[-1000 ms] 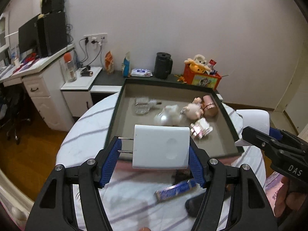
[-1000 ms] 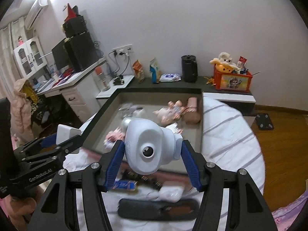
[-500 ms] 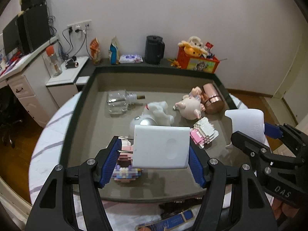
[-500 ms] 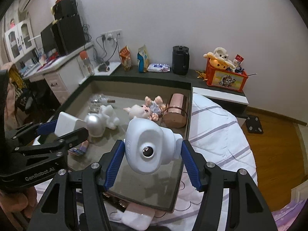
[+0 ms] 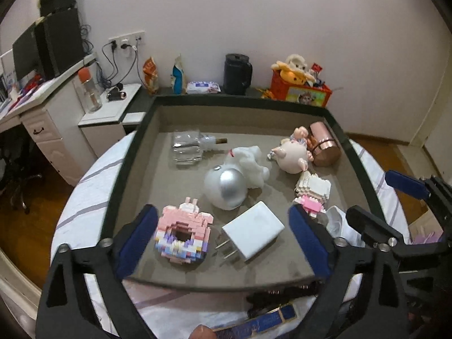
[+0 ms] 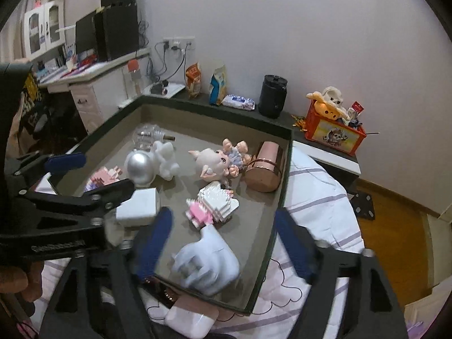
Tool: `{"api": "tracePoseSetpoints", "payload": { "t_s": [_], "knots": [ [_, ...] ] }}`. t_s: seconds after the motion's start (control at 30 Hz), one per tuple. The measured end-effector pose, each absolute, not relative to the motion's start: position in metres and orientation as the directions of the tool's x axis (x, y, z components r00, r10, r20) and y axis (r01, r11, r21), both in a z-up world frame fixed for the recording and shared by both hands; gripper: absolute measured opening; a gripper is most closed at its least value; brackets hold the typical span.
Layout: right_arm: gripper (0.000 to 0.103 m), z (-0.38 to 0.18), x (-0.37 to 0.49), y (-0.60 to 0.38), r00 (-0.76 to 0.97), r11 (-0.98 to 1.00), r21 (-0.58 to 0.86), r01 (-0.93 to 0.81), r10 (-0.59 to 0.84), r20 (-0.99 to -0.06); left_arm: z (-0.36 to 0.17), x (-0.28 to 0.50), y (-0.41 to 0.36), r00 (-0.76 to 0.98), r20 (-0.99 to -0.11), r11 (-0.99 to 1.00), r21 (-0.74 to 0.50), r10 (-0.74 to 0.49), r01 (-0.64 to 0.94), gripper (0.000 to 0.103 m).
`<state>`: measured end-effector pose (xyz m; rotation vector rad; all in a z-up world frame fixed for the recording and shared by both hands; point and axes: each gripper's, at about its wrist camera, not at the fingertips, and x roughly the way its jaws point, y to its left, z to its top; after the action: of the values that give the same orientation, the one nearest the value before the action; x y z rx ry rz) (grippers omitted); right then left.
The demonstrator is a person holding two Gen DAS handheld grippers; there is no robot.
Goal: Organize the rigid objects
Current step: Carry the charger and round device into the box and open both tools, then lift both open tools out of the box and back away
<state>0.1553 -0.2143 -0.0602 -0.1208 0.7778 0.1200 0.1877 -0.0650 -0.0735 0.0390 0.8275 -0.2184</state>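
Observation:
A dark-rimmed tray (image 5: 364,169) sits on the striped bed. My left gripper (image 5: 223,237) is open above its near edge, with a white plug charger (image 5: 252,230) lying on the tray floor between the fingers. My right gripper (image 6: 223,243) is open above the tray's near right corner, and a white camera-like gadget (image 6: 209,265) lies tipped below it. The charger also shows in the right wrist view (image 6: 138,206).
The tray holds a glass bottle (image 5: 188,148), a silver-and-white figure (image 5: 228,186), a pig doll (image 5: 292,155), a copper tin (image 5: 323,144) and two pink block models (image 5: 183,234). A white earbud case (image 6: 189,317) and dark items lie on the bed by the tray's near edge.
Both grippers have opened. The charger dropped from the left gripper onto the tray floor. The white gadget dropped from the right gripper into the tray's near right corner.

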Motion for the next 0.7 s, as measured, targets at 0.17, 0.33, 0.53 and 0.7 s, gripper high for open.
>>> {"api": "tracePoseSetpoints", "payload": {
  "t_s": [0.17,0.33,0.53,0.7],
  "knots": [
    [0.082,-0.052,0.139,-0.224,0.705,0.993,0.016,-0.121,0.097,-0.702,-0.057,0.163,-0.055,0.694,-0.701,0.982,-0.044,-0.162,0.184,0.102],
    [0.083,-0.051,0.116,-0.229,0.702,0.995,0.074,-0.074,0.105,-0.705,-0.048,0.134,-0.05,0.706,-0.693,0.984,-0.026,-0.145,0.177,0.102],
    [0.083,-0.044,0.082,-0.225,0.715,0.992,0.112,-0.057,0.119,-0.689,-0.038,0.095,-0.042,0.713,-0.685,0.984,-0.031,-0.151,0.178,0.103],
    [0.083,-0.039,0.053,-0.212,0.719,0.99,0.116,-0.075,0.134,-0.682,-0.034,0.07,-0.037,0.714,-0.683,0.984,-0.04,-0.152,0.172,0.102]
  ]
}}
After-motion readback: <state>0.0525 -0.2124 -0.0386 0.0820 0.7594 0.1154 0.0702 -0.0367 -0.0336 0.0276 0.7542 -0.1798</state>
